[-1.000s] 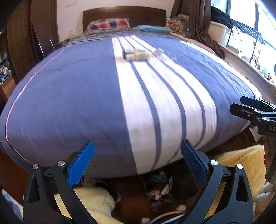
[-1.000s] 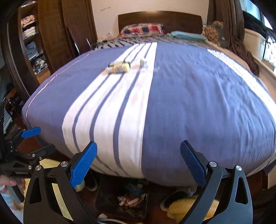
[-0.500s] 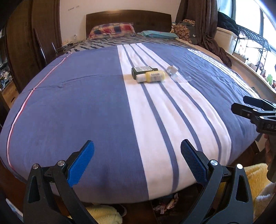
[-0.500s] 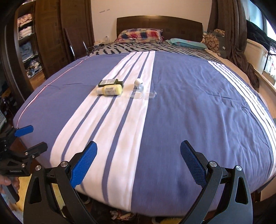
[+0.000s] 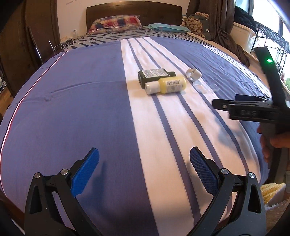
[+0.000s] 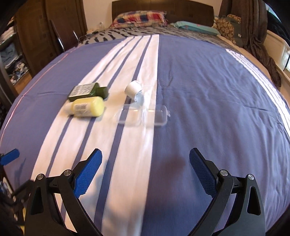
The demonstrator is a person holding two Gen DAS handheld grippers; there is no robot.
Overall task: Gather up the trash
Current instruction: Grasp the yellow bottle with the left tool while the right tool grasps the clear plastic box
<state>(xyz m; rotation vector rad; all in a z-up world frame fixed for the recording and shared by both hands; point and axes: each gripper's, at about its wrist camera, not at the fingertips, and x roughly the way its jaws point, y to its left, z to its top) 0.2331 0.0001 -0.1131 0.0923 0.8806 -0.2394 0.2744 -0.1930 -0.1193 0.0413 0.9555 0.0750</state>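
Dark green labelled bottle (image 5: 156, 76) on its side, touching a yellow white-capped bottle (image 5: 165, 85) lying in front, white-capped clear bottle (image 6: 135, 91) tipped over beside, flat clear plastic tray (image 6: 143, 117) adjacent

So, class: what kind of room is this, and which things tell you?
A bedroom: a bed with a striped cover, pillows against a wooden headboard.

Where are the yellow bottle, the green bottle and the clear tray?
yellow bottle (image 6: 88, 108), right wrist view, on its label.
green bottle (image 6: 85, 90), right wrist view, on its white label.
clear tray (image 6: 155, 118), right wrist view, on its flat right half.
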